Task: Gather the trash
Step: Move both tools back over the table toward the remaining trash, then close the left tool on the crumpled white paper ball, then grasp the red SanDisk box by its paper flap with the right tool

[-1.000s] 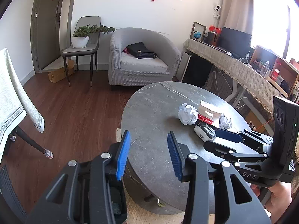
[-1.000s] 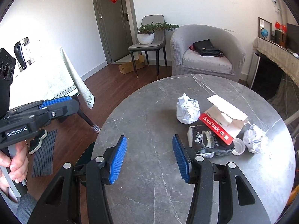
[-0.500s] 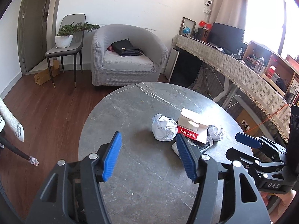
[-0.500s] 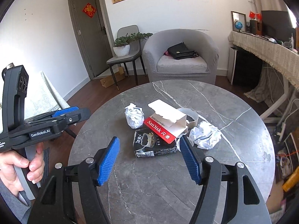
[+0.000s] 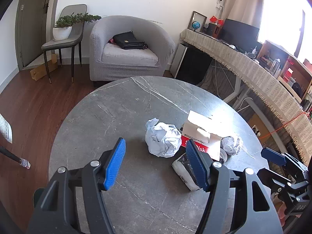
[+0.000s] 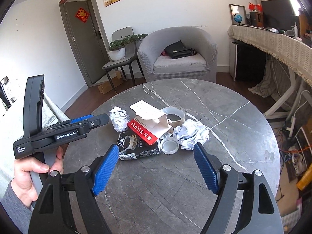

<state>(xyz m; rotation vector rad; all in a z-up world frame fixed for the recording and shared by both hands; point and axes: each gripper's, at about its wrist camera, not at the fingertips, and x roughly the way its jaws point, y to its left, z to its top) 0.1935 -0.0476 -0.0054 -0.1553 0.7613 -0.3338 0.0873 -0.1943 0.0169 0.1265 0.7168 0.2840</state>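
Observation:
Trash lies in a cluster on the round grey marble table (image 5: pixel 109 117) (image 6: pixel 224 105). There is a crumpled paper ball (image 5: pixel 162 137) (image 6: pixel 119 118), an open red-and-white SanDisk box (image 5: pixel 201 134) (image 6: pixel 148 121), a black snack wrapper (image 5: pixel 185 172) (image 6: pixel 136 146), a second crumpled paper (image 5: pixel 231 145) (image 6: pixel 192 133), a white lid (image 6: pixel 170 145) and a tape roll (image 6: pixel 173 116). My left gripper (image 5: pixel 156 165) is open and empty, just short of the paper ball. My right gripper (image 6: pixel 157 167) is open and empty, just short of the wrapper and lid.
A grey armchair (image 5: pixel 126 48) with a black bag stands behind the table. A chair with a potted plant (image 5: pixel 64 29) is to its left. A long cloth-covered desk (image 5: pixel 253 74) runs along the right. A cloth-covered table (image 6: pixel 11 109) is at the left.
Both grippers have swung over the table and closer to the trash cluster. Both stay open.

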